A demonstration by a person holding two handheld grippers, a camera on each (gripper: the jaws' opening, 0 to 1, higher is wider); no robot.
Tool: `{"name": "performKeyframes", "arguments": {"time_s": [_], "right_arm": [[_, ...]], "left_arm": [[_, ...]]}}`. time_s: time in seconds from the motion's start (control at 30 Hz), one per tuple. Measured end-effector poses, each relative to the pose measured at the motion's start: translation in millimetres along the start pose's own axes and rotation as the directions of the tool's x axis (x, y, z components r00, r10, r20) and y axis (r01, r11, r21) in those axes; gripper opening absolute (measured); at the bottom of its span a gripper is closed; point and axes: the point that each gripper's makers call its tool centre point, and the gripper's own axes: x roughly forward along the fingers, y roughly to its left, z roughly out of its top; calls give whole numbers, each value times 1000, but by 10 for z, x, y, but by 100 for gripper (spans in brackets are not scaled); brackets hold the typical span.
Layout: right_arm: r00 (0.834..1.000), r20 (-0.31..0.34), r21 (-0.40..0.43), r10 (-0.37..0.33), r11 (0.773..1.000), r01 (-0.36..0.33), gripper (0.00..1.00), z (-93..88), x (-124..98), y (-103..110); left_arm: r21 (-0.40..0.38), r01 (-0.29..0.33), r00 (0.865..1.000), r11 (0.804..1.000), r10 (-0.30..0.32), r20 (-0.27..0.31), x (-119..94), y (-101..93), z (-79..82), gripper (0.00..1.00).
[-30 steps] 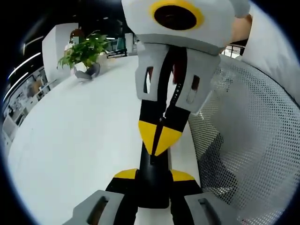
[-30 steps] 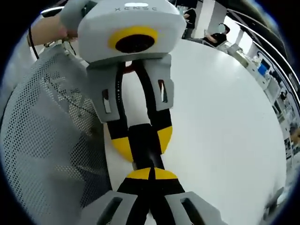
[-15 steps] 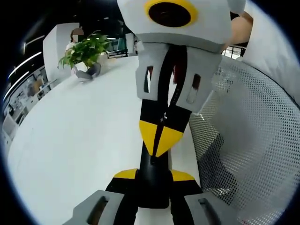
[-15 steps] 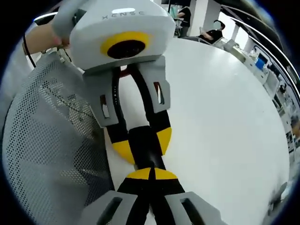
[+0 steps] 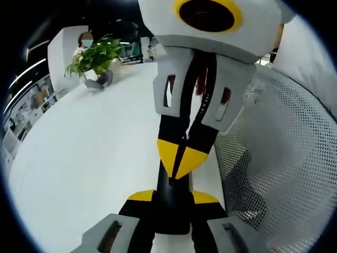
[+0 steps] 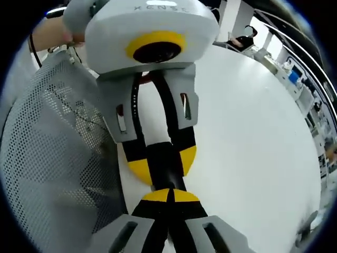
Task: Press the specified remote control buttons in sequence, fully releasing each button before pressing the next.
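Remote control (image 5: 171, 217) is sitting pinched between the jaws of my left gripper (image 5: 172, 197), held up over the edge of the white table (image 5: 89, 158), right beside the mesh chair back (image 5: 284, 158). My right gripper (image 5: 180, 158) has its jaws pressed together and I'm using the yellow tip as a poker on the remote's face.

Honestly not much is changing over the last second. The right one is tilting and crowding the left gripper view a bit more, but the tip is staying on the same spot. So I'm guessing this press is still in progress, not released yet. Can't see the buttons themselves, so no clue which one I'm hitting.
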Motion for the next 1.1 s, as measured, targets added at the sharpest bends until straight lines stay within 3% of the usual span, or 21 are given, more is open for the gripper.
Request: {"name": "performKeyframes", "arguments": {"time_s": [0.33,0.87,1.0,1.1], "right_arm": [[1000,5,-12,15,1000,-15,0,32,21,14],[999,-2,-77,-54,996,53,0,60,64,28],[999,35,-53,-32,998,34,0,54,55,3],[992,123,15,30,999,-32,0,66,26,18]], "left_arm": [[0,1,1000,1000,-1,-3,-6,-4,2,24],[17,2,999,1000,-1,-42,1,-6,3,24],[7,-6,999,1000,6,-49,0,-3,1,24],[1,-7,999,1000,7,-50,0,1,1,24]]}}
